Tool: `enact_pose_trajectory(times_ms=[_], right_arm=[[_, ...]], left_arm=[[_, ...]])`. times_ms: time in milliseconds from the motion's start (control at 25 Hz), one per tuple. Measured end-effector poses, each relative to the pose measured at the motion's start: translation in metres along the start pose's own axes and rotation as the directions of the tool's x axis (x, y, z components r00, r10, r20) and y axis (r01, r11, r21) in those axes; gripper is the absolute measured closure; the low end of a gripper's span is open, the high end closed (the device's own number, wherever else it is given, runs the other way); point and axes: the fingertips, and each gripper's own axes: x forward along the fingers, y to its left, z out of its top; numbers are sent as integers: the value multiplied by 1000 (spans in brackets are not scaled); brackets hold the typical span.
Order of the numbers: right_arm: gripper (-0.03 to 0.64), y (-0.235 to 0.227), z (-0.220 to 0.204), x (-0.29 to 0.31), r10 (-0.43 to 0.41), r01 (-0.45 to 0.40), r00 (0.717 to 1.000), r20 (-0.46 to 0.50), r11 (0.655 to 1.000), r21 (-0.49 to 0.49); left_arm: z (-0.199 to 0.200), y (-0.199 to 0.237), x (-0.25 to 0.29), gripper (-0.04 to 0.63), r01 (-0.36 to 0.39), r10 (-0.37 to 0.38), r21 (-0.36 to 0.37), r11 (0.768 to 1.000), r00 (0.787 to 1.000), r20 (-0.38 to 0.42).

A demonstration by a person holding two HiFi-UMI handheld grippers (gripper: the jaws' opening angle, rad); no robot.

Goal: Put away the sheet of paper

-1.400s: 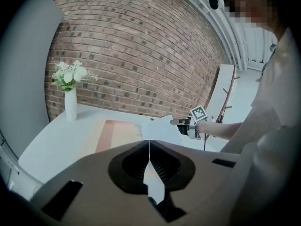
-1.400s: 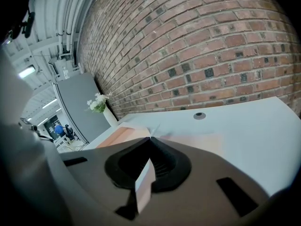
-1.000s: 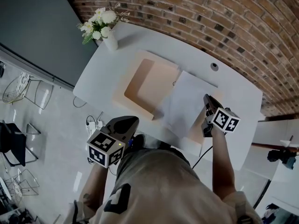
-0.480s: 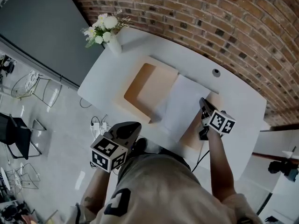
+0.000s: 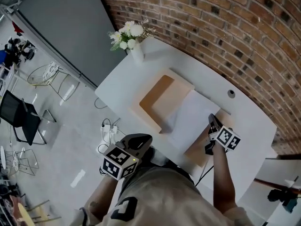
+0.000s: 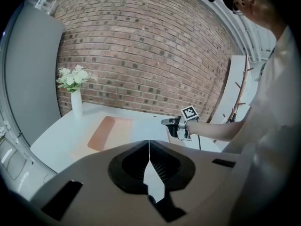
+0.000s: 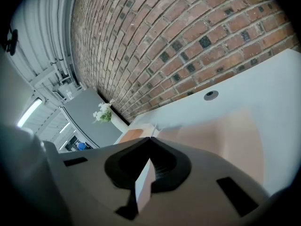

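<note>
Clamping the white rectangular sheet of paper (image 5: 190, 119) at its right edge, right gripper (image 5: 211, 121) holds it mid-frame over a tan flat tray (image 5: 157, 98). Left gripper (image 5: 141, 141) clenched, empty, lower centre.

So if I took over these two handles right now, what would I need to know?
Left tongs: shut, empty, held off the near edge of the white table.
Right tongs: shut on the right edge of the white sheet of paper.
The paper lies partly over the open tan cardboard tray, not inside it.
Done: paper gripped.
Left: probably slide it into the tray, then let go.
</note>
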Motion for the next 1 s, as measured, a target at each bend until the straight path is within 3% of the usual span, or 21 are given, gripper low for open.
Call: enact_pose_trajectory(times_ms=[200, 1000], right_arm=[[594, 9, -2, 13, 5, -5, 1000, 8, 1000, 15], [594, 18, -14, 26, -114, 112, 993, 29, 992, 51]], left_arm=[[1, 11, -5, 577, 3, -3, 2, 1000, 1000, 12], [3, 75, -21, 577, 91, -90, -8, 996, 995, 48]])
